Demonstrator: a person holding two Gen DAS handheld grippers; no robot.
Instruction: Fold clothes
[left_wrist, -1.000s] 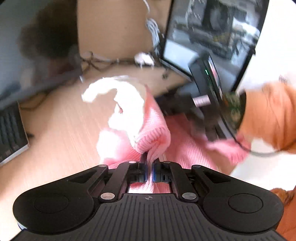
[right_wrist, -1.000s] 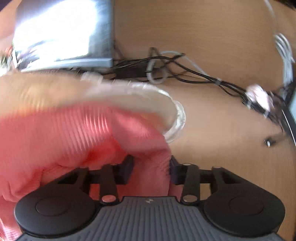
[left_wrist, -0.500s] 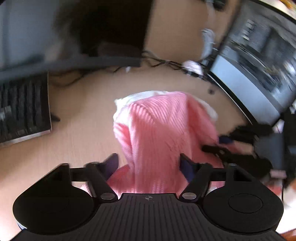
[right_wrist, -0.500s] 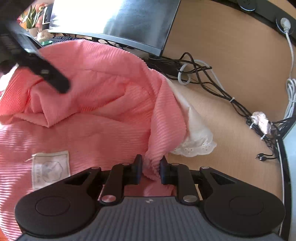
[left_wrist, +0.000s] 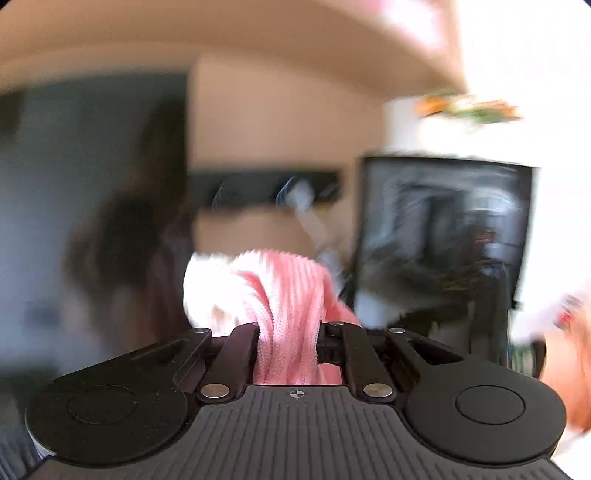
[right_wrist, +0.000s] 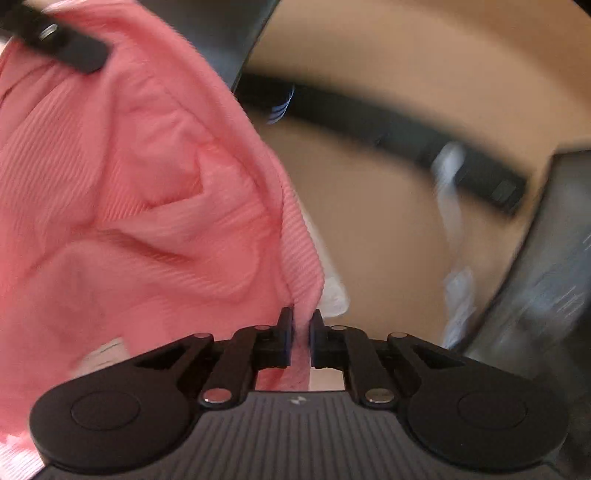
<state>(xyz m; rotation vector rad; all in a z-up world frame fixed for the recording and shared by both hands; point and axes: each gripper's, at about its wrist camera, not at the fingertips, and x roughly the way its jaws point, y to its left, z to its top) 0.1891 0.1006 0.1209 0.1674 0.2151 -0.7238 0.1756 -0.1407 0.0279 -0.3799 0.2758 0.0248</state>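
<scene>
One pink sweater (right_wrist: 122, 206) of ribbed knit, soft and creased into deep folds, hangs between two black plastic claws. The right claw (right_wrist: 301, 332) has its jaws nearly together, pinching a narrow ribbed edge of the sweater; beside that edge a strip of white lace trim (right_wrist: 334, 295) peeks out. A small pale label (right_wrist: 101, 356) sits on the fabric near the lower left. The left claw (left_wrist: 288, 332) stands wider, its jaws pressed on a thick bunched roll of the same sweater (left_wrist: 291, 295), with white fabric showing at the roll's left side. In the right wrist view one black finger of the left claw (right_wrist: 62, 51) crosses the sweater's top corner. Behind are one dark monitor (left_wrist: 443, 240), a blurred black bar (right_wrist: 388, 125) and tan wooden panels (right_wrist: 369, 221).
</scene>
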